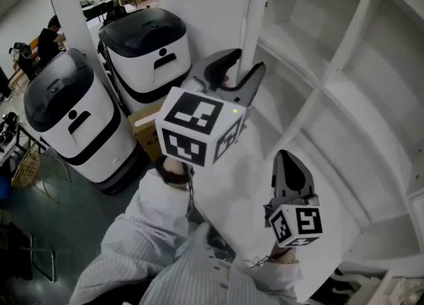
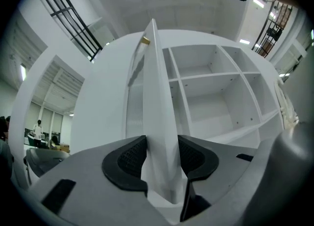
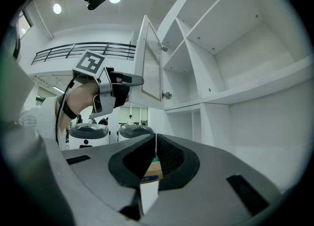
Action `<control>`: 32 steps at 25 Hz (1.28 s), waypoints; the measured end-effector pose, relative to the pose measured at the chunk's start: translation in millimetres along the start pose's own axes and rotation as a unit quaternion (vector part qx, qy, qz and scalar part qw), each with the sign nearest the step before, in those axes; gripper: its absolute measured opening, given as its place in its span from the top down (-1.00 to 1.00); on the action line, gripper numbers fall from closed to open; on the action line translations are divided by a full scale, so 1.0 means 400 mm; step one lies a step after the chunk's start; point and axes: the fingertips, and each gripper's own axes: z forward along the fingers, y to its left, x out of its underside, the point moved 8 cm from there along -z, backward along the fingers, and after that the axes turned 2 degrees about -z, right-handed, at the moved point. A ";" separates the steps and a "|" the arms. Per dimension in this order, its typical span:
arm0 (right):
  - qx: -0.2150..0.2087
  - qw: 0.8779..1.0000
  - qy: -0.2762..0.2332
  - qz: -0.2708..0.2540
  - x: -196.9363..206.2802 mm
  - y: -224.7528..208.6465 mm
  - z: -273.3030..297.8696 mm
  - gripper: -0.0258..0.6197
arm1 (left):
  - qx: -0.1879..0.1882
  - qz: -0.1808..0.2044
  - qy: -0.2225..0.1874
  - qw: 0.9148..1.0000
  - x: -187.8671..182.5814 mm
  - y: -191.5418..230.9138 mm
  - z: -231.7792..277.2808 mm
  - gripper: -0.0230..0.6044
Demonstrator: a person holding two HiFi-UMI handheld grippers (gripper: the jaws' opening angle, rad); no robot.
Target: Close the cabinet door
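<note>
The cabinet door [image 2: 157,99] stands swung well out from the white cabinet [image 2: 211,75]. In the right gripper view it hangs on two hinges at the cabinet's front edge, with its free edge out toward the room. The compartments behind it are bare white shelves.

The left hand-held gripper [image 2: 160,157] is at that free edge. Its jaws stand apart with the thin edge of the door running up between them. Each dark ribbed pad [image 2: 130,157] lies just beside one face of the panel, and I see no firm clamp on it. In the head view this hand-held gripper is raised in front of the person, with its marker cube toward the camera and its jaws reaching round the door's edge.

The right hand-held gripper [image 3: 155,154] is lower and nearer the open shelves, apart from the door. Its jaws are closed against each other at the tips, with nothing held. Only a narrow slit remains below the tips, and the room shows through it.

Both grippers are carried by arms in pale striped sleeves [image 1: 139,244]. On the floor to the left of the door stand two white units with dark domed lids [image 1: 69,115], and a cardboard box [image 1: 144,119] sits between them and the person. Farther off, people sit at desks.
</note>
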 end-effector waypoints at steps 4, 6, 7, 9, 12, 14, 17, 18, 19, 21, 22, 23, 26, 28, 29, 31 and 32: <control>0.011 1.000 0.000 0.003 0.000 -0.013 -0.010 0.87 | 0.018 0.013 0.003 1.000 0.002 -0.035 0.025 0.26; 0.022 1.000 -0.003 0.004 -0.001 -0.028 -0.015 0.87 | 0.028 0.019 0.001 0.999 0.002 -0.054 0.040 0.23; 0.027 1.000 -0.003 0.004 0.000 -0.034 -0.017 0.87 | 0.034 0.022 0.000 0.999 0.002 -0.063 0.048 0.22; 0.036 0.999 0.000 0.004 0.002 -0.047 -0.021 0.87 | 0.046 0.025 0.001 0.999 0.005 -0.079 0.066 0.18; 0.050 0.999 -0.001 0.010 0.004 -0.076 -0.026 0.87 | 0.057 0.032 0.000 0.998 0.007 -0.103 0.094 0.15; 0.058 0.998 0.000 0.012 0.006 -0.093 -0.028 0.87 | 0.065 0.035 -0.005 0.997 0.008 -0.115 0.109 0.14; 0.063 0.998 0.003 0.010 0.009 -0.106 -0.023 0.87 | 0.079 0.031 -0.004 0.996 0.013 -0.120 0.122 0.13; 0.065 0.998 0.004 0.009 0.010 -0.109 -0.020 0.87 | 0.088 0.025 -0.004 0.996 0.014 -0.120 0.127 0.13; 0.066 0.998 0.004 0.008 0.011 -0.113 -0.017 0.87 | 0.096 0.017 -0.004 0.995 0.015 -0.120 0.133 0.14; 0.068 0.998 0.005 0.010 0.016 -0.123 -0.016 0.87 | 0.108 0.006 -0.006 0.994 0.014 -0.124 0.145 0.16; 0.068 0.998 0.006 0.011 0.017 -0.129 -0.016 0.87 | 0.111 0.005 -0.006 0.994 0.014 -0.128 0.151 0.17; 0.069 0.998 0.006 0.010 0.018 -0.135 -0.016 0.87 | 0.112 0.006 -0.005 0.994 0.014 -0.133 0.157 0.16; 0.070 0.997 0.008 0.010 0.019 -0.151 -0.015 0.87 | 0.114 0.008 -0.007 0.993 0.016 -0.143 0.173 0.16; 0.071 0.997 0.009 0.011 0.022 -0.157 -0.014 0.87 | 0.118 0.009 -0.006 0.993 0.017 -0.146 0.184 0.17; 0.072 0.997 0.009 0.012 0.025 -0.160 -0.014 0.87 | 0.119 0.010 -0.005 0.993 0.019 -0.148 0.189 0.17; 0.075 0.997 0.010 0.016 0.032 -0.166 -0.014 0.87 | 0.122 0.011 -0.004 0.992 0.022 -0.152 0.198 0.17; 0.076 0.997 0.010 0.018 0.035 -0.169 -0.014 0.87 | 0.124 0.011 -0.004 0.992 0.023 -0.153 0.203 0.17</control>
